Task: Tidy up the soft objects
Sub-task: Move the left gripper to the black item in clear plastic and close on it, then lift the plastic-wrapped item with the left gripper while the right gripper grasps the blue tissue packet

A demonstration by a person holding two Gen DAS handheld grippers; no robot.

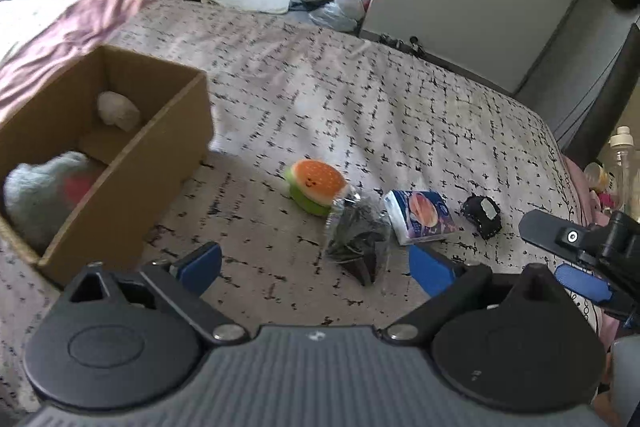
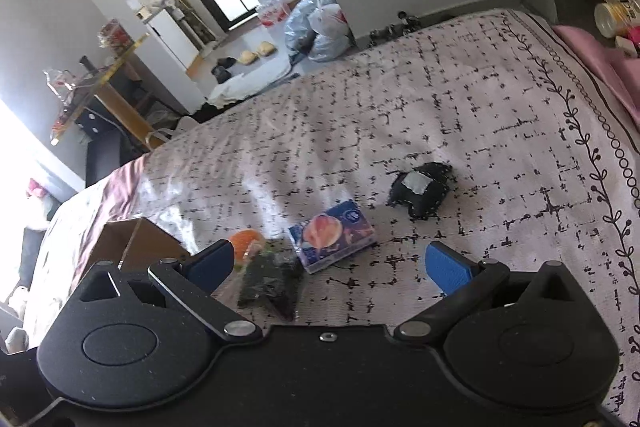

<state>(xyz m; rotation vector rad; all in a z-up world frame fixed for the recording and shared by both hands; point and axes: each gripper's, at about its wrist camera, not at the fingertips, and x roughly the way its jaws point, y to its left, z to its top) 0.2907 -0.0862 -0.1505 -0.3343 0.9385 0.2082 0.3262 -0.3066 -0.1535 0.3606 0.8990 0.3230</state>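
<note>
**A:** Through the left wrist camera, your left tongs (image 1: pixel 316 269) are hanging over the bed (image 1: pixel 400 99) with the blue pads spread apart and nothing between them. The cardboard box (image 1: pixel 132 163) is sitting ahead and to their left, already holding a pale fuzzy ball (image 1: pixel 118 111) in its far compartment and a grey-and-red plush (image 1: pixel 40 191) in the near one.

**B:** And what is waiting to go in?

**A:** Just ahead of the tongs, a clear bag of dark stuff (image 1: pixel 358 239) is lying closest. Beyond it, the burger squishy (image 1: pixel 316 189) is touching the bag, a tissue pack (image 1: pixel 422 217) is lying just right of it, and a black padded piece (image 1: pixel 482 213) is sitting further right. Your right tongs (image 1: pixel 560 255) are poking in at the right edge.

**B:** Now the right wrist camera?

**A:** Your right tongs (image 2: pixel 340 263) are also standing wide apart and empty. The bag (image 2: pixel 272 281) is lying just ahead by the left pad, half covering the squishy (image 2: pixel 244 241). The tissue pack (image 2: pixel 332 235) is straight ahead and the black piece (image 2: pixel 422 193) beyond it to the right.

**B:** How should I go about the grab?

**A:** I'd judge the bag is the nearest pick. Straddle its bulk, not the loose film, and squeeze gently, since it's likely to crumple and slip.

**B:** Anything unclear?

**A:** The bag's contents are too dark to identify, the box is mostly hidden behind the right tongs' body, and motion blur is softening the plush.
</note>
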